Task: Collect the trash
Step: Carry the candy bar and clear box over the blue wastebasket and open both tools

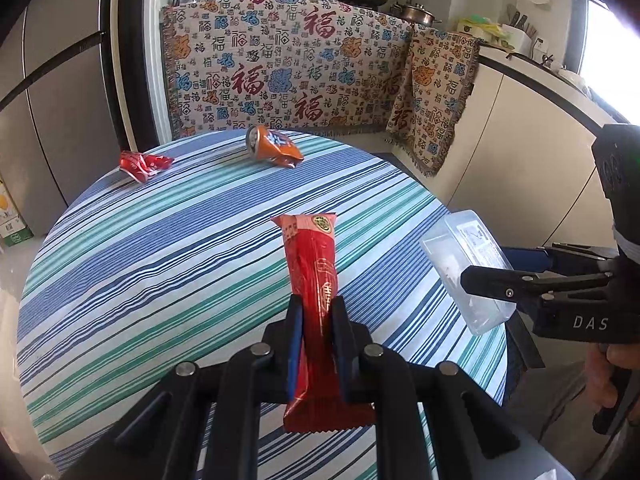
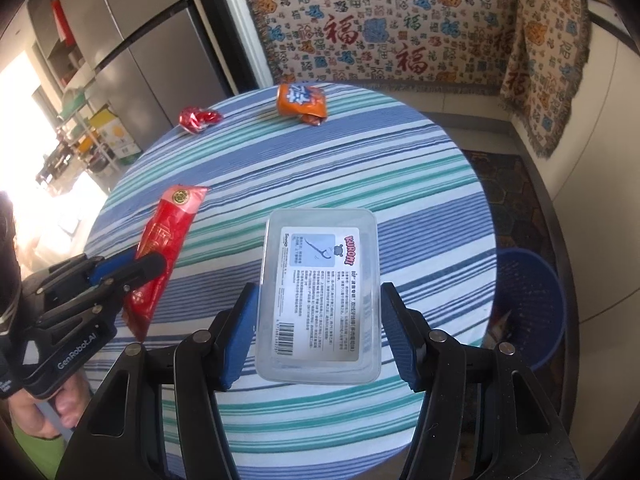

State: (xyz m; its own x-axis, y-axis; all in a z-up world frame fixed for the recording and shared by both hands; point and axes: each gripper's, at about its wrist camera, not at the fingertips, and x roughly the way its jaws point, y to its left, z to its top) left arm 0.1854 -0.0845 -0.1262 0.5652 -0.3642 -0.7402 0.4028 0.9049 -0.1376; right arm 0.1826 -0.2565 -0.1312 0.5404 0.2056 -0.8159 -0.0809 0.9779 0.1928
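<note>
Hovering above a round table [image 1: 120, 280] covered in a blue, green and white striped cloth, two hand-held grippers are each seen carrying one piece of trash. The left gripper [image 1: 316, 316] is closed narrowly on a long red snack wrapper [image 1: 310, 264], which is pinched near its lower end and sticks out forward over the cloth. The right gripper [image 2: 318, 316] is held wide, its blue pads pressed against the long sides of a clear plastic box [image 2: 320, 296] with a printed label, lifted off the table.

Two items are left lying on the far side of the table: a crushed orange can [image 1: 272, 146] and, well apart to its left, a crumpled red wrapper [image 1: 144, 164]. A blue mesh waste basket [image 2: 528, 300] is seen on the floor just beyond the table's right edge.

The carrying step appears to be in hand. Next, both loads would likely need to be brought over the basket and released, the box probably first, since it is nearer.
</note>
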